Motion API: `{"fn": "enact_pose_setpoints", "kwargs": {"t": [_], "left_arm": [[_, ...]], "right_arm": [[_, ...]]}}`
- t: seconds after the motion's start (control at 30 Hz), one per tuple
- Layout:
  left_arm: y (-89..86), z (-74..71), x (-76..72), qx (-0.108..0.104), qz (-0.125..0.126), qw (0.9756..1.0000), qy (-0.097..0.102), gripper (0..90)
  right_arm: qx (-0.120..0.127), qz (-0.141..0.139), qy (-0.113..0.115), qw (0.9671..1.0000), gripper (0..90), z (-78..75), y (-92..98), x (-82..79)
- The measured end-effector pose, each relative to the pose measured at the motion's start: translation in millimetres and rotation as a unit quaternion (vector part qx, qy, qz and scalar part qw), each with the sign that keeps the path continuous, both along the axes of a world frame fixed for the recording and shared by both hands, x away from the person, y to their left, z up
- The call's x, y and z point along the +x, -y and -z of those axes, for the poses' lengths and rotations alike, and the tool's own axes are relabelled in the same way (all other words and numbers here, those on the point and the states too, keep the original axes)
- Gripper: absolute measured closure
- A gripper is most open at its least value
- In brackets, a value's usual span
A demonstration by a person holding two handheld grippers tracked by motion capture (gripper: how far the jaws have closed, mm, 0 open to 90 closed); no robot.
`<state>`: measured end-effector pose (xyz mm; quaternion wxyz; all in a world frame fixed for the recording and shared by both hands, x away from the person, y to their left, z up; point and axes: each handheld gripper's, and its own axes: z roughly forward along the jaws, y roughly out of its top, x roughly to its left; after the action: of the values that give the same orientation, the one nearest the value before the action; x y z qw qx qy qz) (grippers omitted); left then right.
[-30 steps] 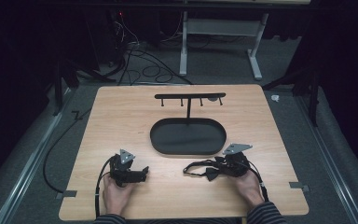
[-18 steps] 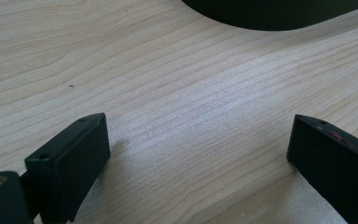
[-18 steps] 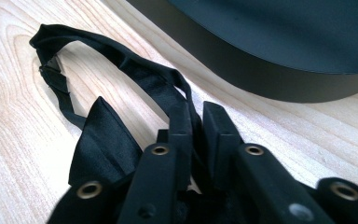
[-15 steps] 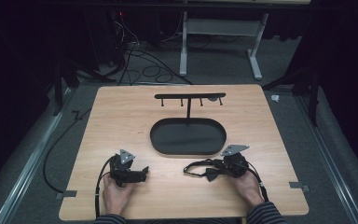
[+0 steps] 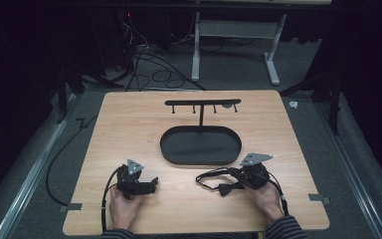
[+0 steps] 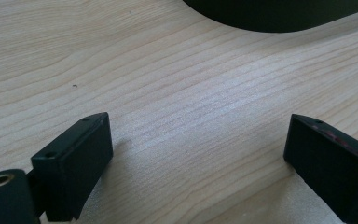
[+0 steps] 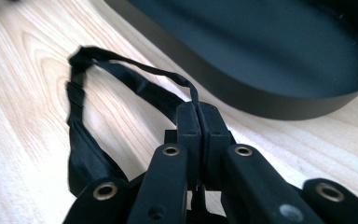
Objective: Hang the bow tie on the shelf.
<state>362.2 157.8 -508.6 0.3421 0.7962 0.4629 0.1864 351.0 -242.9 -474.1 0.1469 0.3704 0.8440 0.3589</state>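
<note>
A black strap point(image 5: 214, 179) lies looped on the wooden table point(image 5: 129, 129), and my right gripper point(image 5: 235, 182) is shut on it near the table's front. In the right gripper view the jaws are pressed together on a thin part of the strap point(image 7: 121, 77), whose loop curves away to the left. Just beyond stands a black oval tray point(image 5: 201, 144) with a post and a hook bar point(image 5: 202, 103); its rim point(image 7: 242, 93) is close ahead of the jaws. My left gripper point(image 5: 151, 185) rests open at the front left, with bare wood between its fingers point(image 6: 74, 158).
The tray's edge point(image 6: 270, 14) shows at the top of the left gripper view. Cables point(image 5: 149, 64) and a table frame point(image 5: 234, 35) lie on the dark floor behind. A cable point(image 5: 64, 149) trails off the table's left side.
My right gripper has shifted slightly left and forward with the strap, whose loop has moved a little. The left gripper has stayed put.
</note>
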Motion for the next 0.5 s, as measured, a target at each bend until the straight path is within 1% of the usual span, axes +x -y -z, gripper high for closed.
{"fn": "enact_pose_setpoints", "kwargs": {"t": [0.03,0.1,0.13,0.2,0.3,0.37,0.4,0.43,0.47,0.5], "left_arm": [[0.0,0.0,0.0,0.000,0.000,1.0000,0.000,8.1],[0.0,-0.1,0.0,0.000,0.000,1.0000,-0.001,8.1],[0.0,0.0,0.0,0.000,0.000,1.0000,0.000,8.1],[0.0,-0.1,0.0,0.001,0.000,1.0000,-0.001,8.1],[0.0,-0.2,-0.1,0.001,0.000,1.0000,-0.001,8.1],[0.0,0.0,0.0,0.000,0.000,1.0000,0.000,8.1],[0.0,-0.1,0.0,0.000,0.000,1.0000,0.000,8.1],[0.0,-0.1,0.0,0.000,0.000,1.0000,0.000,8.1],[0.0,0.0,0.0,0.000,0.000,1.0000,0.000,8.1],[0.0,0.0,0.0,0.000,0.000,1.0000,0.000,8.1]], "right_arm": [[0.000,0.000,0.000,1.0000,90.0,0.0,0.0,0.0],[0.008,0.000,0.006,1.0000,90.0,-3.7,1.2,-0.6],[0.013,0.000,0.012,0.9998,90.0,-8.0,2.4,-1.4],[0.017,0.000,0.013,0.9998,90.0,-10.0,2.9,-1.7],[0.026,-0.001,0.025,0.9994,90.0,-19.1,3.7,-3.4],[0.026,-0.002,0.028,0.9993,90.0,-21.8,3.8,-3.7],[0.029,-0.002,0.035,0.9990,90.0,-27.0,3.9,-4.3],[0.029,-0.002,0.035,0.9990,90.0,-27.0,3.9,-4.3],[0.032,-0.003,0.039,0.9987,90.0,-31.3,4.6,-4.0],[0.032,-0.003,0.039,0.9987,90.0,-31.3,4.6,-4.0]]}}
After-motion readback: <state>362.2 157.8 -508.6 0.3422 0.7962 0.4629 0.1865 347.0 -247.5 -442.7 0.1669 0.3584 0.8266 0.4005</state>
